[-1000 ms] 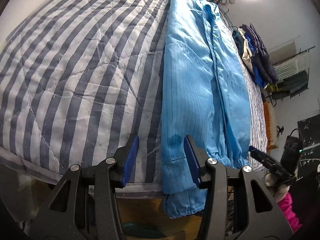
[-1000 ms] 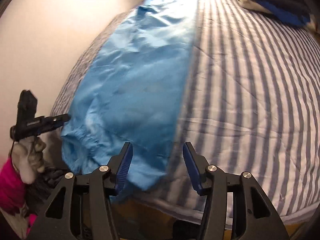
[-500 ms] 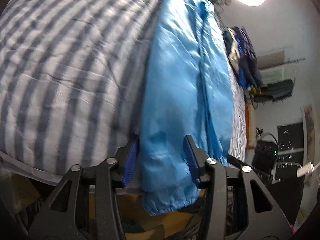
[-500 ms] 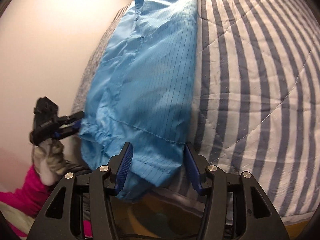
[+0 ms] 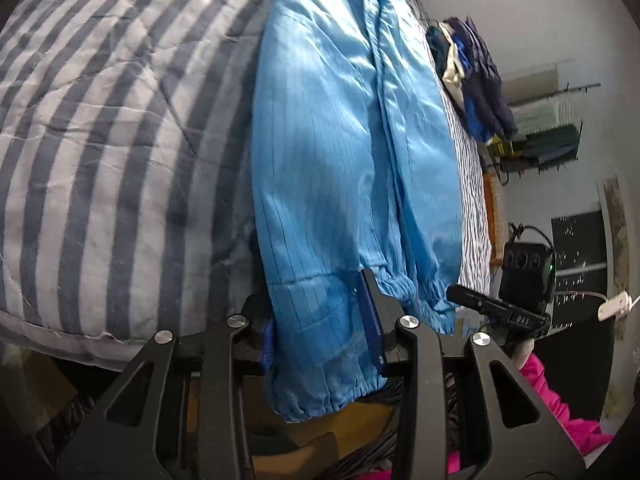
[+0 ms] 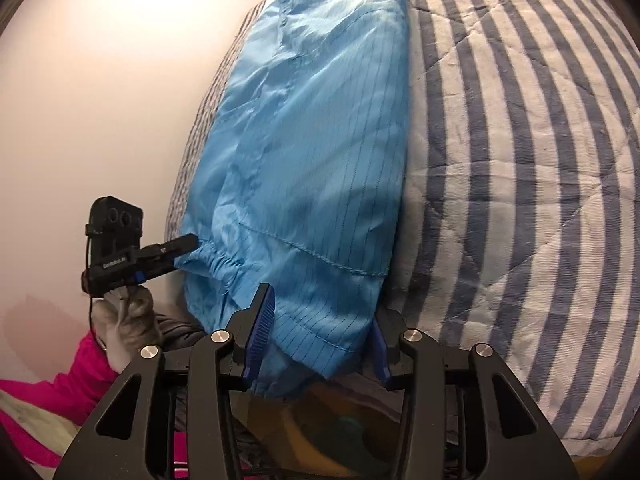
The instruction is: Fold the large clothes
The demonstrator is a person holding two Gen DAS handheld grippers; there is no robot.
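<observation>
Garment: one large light-blue pinstriped garment (image 5: pixel 344 152) lies lengthwise on the bed, its near end hanging over the bed's front edge; elastic-gathered cuffs show at that end.
Bed: one bed, covered by a quilt (image 5: pixel 100 140) with grey-blue and white stripes; the garment lies along it, with bare quilt to the left in the left wrist view and to the right in the right wrist view.
Left gripper: the left gripper (image 5: pixel 322 330) has its two blue pads on either side of the garment's hanging hem; the jaws have just been closing, the cloth is between them and both pads touch it, though whether they clamp it firmly cannot be told.
Right gripper: the right gripper (image 6: pixel 322 334) straddles the other hanging corner of the hem; its jaws have just been closing, the cloth is between them, the left pad (image 6: pixel 260 328) meets the fabric, and the right pad is mostly hidden behind the hem.
Seen from the other side: each gripper shows small in the other's view, beside the gathered cuff, held in a gloved hand (image 6: pixel 128 320) above a pink sleeve (image 6: pixel 76 380).
Other clothes: one pile of dark and blue clothes (image 5: pixel 472 76) sits at the far side of the bed, well apart from the garment.
Containers: one wire rack (image 5: pixel 548 136) on the far wall holds folded dark items, too small to count.
</observation>
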